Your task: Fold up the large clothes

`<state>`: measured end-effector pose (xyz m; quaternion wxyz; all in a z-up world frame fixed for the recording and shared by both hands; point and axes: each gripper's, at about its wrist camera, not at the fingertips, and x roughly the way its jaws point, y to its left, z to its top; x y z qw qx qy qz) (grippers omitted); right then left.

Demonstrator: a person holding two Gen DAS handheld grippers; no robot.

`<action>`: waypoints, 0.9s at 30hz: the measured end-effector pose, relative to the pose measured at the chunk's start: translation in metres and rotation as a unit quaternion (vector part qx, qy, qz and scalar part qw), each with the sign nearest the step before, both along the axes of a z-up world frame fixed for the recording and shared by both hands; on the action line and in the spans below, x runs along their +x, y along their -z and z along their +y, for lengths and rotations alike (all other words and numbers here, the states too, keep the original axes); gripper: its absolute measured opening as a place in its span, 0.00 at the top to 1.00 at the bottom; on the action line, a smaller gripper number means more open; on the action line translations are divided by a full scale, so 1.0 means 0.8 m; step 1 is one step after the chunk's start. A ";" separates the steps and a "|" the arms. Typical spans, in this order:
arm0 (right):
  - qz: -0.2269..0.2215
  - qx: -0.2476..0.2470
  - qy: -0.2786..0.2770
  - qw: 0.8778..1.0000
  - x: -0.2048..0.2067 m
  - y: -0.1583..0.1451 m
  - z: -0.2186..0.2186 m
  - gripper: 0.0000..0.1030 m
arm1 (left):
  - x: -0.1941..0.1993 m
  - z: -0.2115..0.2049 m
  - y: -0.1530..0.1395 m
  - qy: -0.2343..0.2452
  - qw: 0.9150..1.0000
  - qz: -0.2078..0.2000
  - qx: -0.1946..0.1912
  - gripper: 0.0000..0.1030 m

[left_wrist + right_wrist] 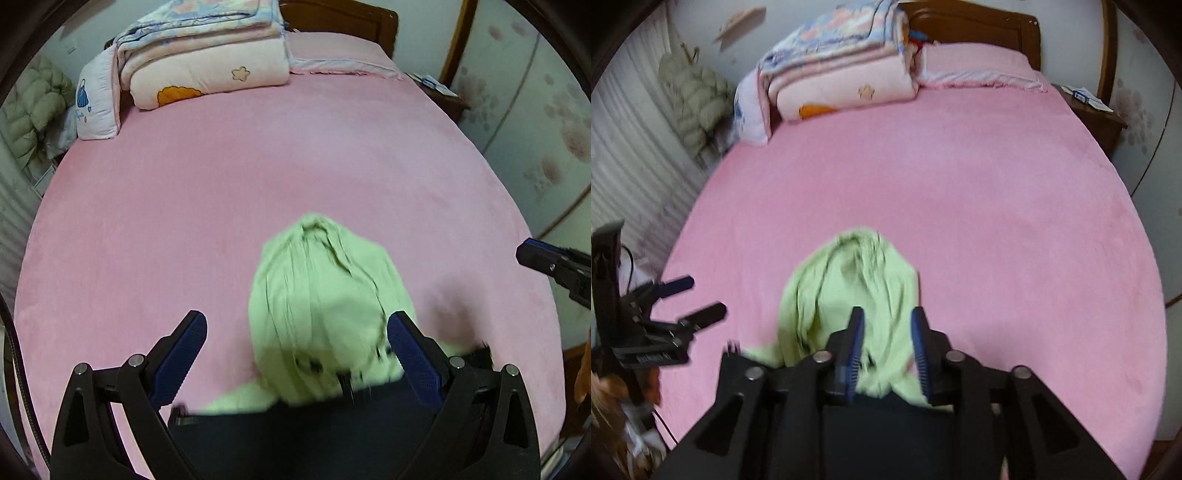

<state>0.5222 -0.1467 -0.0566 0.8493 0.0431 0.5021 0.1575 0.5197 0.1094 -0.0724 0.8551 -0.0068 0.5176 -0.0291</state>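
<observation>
A light green garment (849, 295) is seen bunched in a soft, ridged heap on the near end of a pink bed (960, 184), its near edge lost behind the body of the right gripper (888, 343), whose ribbed blue pads are parted with the cloth lying behind the gap; no pinch on the fabric is shown, though the picture is blurred. The left gripper (297, 350) is held with its jaws spread wide, the heap lying below and between them, crowded toward the right-hand pad; nothing is gripped there either. The garment appears thin and limp, creased into long folds, with a small dark detail near its lower edge that cannot be made out. The task is judged barely begun, since the piece has not yet been spread flat. From here, a pinch taken on the bunched top could catch several layers at once, so that the garment would be lifted as a knot rather than opened; the plush, slightly napped sheet may also drag on the cloth and pull any fold askew. Well beyond the fingertips, a stack of folded quilts (203, 55), padded and rounded at the edges, is set against a dark wooden headboard (979, 26).
</observation>
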 end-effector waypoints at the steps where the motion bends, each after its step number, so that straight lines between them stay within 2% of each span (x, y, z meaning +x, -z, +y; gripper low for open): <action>1: -0.003 0.010 0.009 1.000 0.020 0.012 0.002 0.67 | 0.011 0.003 0.014 -0.006 1.000 -0.005 0.000 0.05; 3: 0.002 0.030 0.024 0.999 0.037 0.034 -0.005 0.65 | 0.030 0.014 0.044 -0.023 1.000 -0.009 0.006 0.05; 7: 0.043 0.047 0.056 0.996 0.078 0.116 0.003 0.65 | 0.068 0.041 0.125 -0.063 0.998 0.015 0.023 0.05; 11: 0.086 0.036 0.069 0.993 0.105 0.189 0.008 0.65 | 0.084 0.068 0.187 -0.092 0.995 0.047 0.015 0.05; 14: 0.103 0.031 0.078 0.991 0.116 0.223 0.008 0.65 | 0.095 0.080 0.226 -0.108 0.991 0.074 0.016 0.05; 18: 0.120 0.034 0.085 0.988 0.127 0.261 0.012 0.65 | 0.103 0.087 0.259 -0.112 0.990 0.090 0.006 0.05; 22: 0.131 0.017 0.083 0.988 0.136 0.290 0.025 0.65 | 0.106 0.093 0.280 -0.127 0.987 0.099 -0.028 0.06; 23: 0.135 0.019 0.083 0.987 0.137 0.296 0.027 0.65 | 0.106 0.096 0.283 -0.130 0.985 0.101 -0.041 0.14; 24: 0.142 0.020 0.084 0.986 0.137 0.303 0.030 0.65 | 0.106 0.099 0.285 -0.132 0.984 0.102 -0.060 0.33; 25: 0.145 0.021 0.082 0.986 0.137 0.309 0.032 0.66 | 0.104 0.101 0.286 -0.131 0.983 0.100 -0.075 0.48; 26: 0.144 0.020 0.078 0.986 0.136 0.311 0.034 0.79 | 0.104 0.100 0.283 -0.124 0.984 0.097 -0.088 0.86; 27: 0.140 0.023 0.065 0.988 0.134 0.311 0.038 0.91 | 0.105 0.096 0.279 -0.116 0.984 0.096 -0.092 0.94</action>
